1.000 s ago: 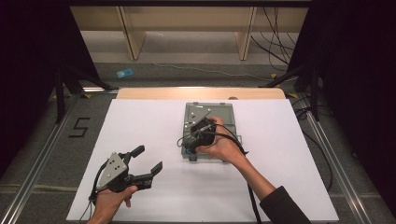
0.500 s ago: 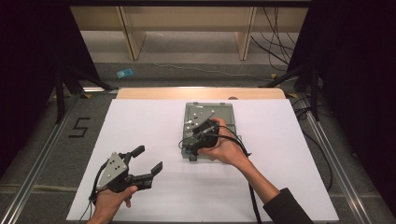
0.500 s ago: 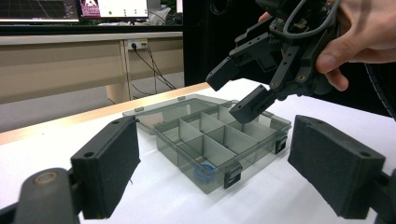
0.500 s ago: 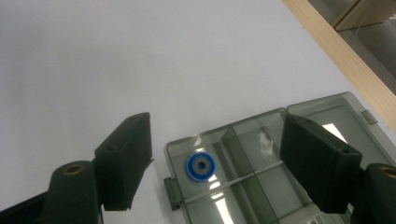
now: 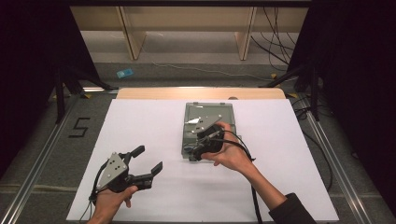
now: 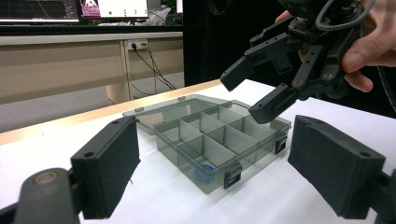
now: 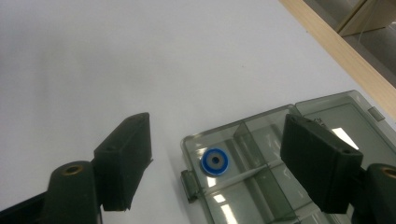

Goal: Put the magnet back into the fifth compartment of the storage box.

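Inside, the smoky clear organizer box (image 7: pixel 280 186) holds a blue ring (image 7: pixel 215 161); right tool (image 7: pixel 215 165) gapes empty.

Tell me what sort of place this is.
Probably a lab or workshop rigged for recording handwork: a white-covered table framed by metal rails, loose cables on the floor behind, and computer monitors along a bench. A clear compartment box lies open on the table.

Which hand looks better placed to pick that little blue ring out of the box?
Right. The right gripper hovers over the open compartment box, jaws apart, with the blue ring just ahead between them. The left gripper sits well off to the side on the white table.
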A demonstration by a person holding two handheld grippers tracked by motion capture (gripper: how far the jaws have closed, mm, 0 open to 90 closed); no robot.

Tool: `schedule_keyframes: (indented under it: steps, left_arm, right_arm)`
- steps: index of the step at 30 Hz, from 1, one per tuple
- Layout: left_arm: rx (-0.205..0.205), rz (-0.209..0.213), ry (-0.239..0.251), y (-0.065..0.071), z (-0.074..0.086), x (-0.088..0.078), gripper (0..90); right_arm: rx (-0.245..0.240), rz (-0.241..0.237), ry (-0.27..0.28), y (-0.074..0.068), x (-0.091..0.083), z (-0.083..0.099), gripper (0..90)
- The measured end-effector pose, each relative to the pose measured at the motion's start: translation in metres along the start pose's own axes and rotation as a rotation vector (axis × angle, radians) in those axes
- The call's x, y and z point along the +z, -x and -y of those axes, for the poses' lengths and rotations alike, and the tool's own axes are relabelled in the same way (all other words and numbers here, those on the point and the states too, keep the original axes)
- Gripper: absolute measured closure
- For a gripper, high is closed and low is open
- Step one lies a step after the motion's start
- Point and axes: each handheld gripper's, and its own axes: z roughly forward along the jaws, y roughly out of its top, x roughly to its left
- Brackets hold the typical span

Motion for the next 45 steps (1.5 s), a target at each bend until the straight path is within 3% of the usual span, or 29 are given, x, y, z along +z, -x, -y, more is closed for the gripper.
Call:
schedule_keyframes:
  steps: [10,33,45]
  left_arm:
    - [0.001,0.004,0.005,0.0,0.0,0.001,15.7]
    - [0.013,0.018,0.019,-0.001,0.0,0.002,15.7]
    - [0.006,0.008,-0.001,0.0,0.0,0.001,15.7]
  right_arm:
    - [0.038,-0.019,0.055,-0.005,-0.012,0.014,24.4]
    - [0.134,-0.01,0.176,-0.012,-0.035,0.043,21.0]
    - [0.177,-0.006,0.243,-0.016,-0.047,0.06,21.1]
